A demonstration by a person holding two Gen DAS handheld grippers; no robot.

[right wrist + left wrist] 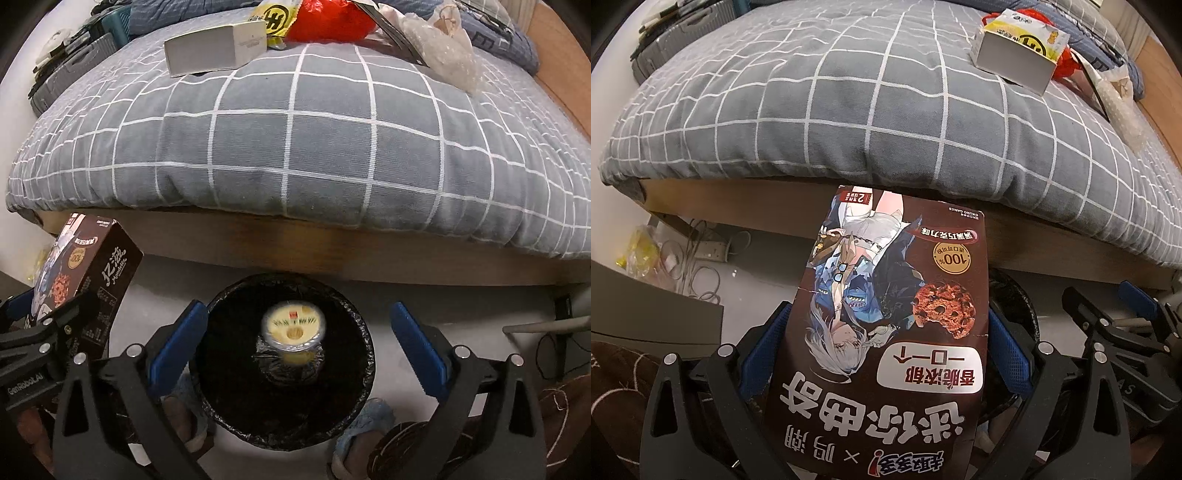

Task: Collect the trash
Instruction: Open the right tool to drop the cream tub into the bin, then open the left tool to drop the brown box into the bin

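Observation:
A dark brown cookie box [897, 258] with a cartoon figure and a cookie printed on it fills the left wrist view. My left gripper [886, 310] is shut on it, blue pads [764, 350] pressing its two sides. From the right wrist view the same box [88, 273] hangs left of a round bin lined with a black bag [229, 369]. My right gripper [295, 308] stands open directly over the bin, and nothing touches its pads. A blurred round cup with a cream lid [293, 326] is inside the bin.
The bin stands on the floor against a bed with a grey checked duvet [295, 147]. On the bed lie a white box [218, 46], a red bag [328, 18], a yellow wrapper [277, 16] and bubble wrap [450, 55]. Blue slippers [365, 417] flank the bin. Cables [701, 258] lie on the floor.

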